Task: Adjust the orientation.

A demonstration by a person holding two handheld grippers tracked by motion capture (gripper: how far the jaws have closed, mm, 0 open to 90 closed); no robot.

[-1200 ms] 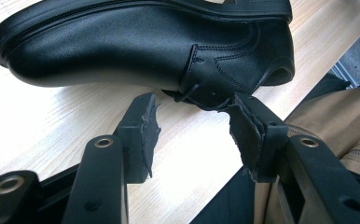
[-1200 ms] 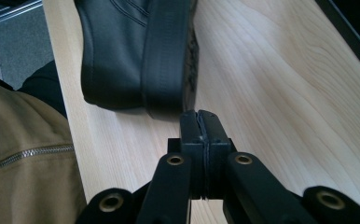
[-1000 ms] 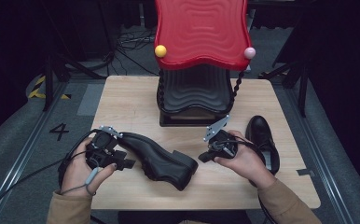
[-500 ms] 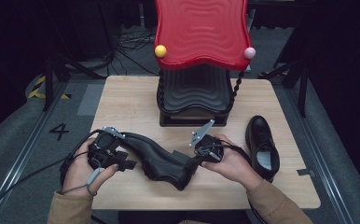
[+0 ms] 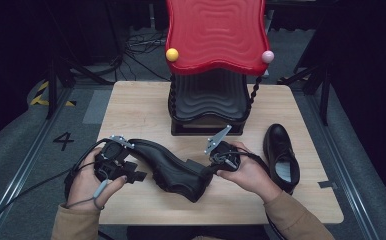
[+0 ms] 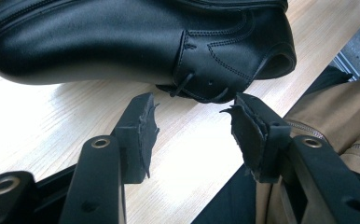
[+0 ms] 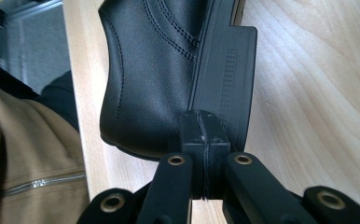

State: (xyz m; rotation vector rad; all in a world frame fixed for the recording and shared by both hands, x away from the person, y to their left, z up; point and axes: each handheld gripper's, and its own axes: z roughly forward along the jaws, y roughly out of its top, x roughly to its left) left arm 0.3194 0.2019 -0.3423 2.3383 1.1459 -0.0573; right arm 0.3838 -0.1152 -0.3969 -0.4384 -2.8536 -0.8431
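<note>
We see the black shoe [image 5: 168, 167] lying on its side on the worktop [image 5: 141, 107], our right tongs [image 7: 205, 128] shut against its heel, our left tongs [image 6: 194, 126] parted and just opening beside its laces, so a nudge could slide it away

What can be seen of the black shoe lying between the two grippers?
The black shoe is a smooth, leather-looking lace-up with stitched seams, thin black laces and a dark ridged sole with a block heel. It lies tipped on its side on the wooden table, heel toward the right gripper, whose shut jaws meet it at the heel edge. The left gripper stands open just short of the lacing, its jaws having just opened further, with nothing between them.
</note>
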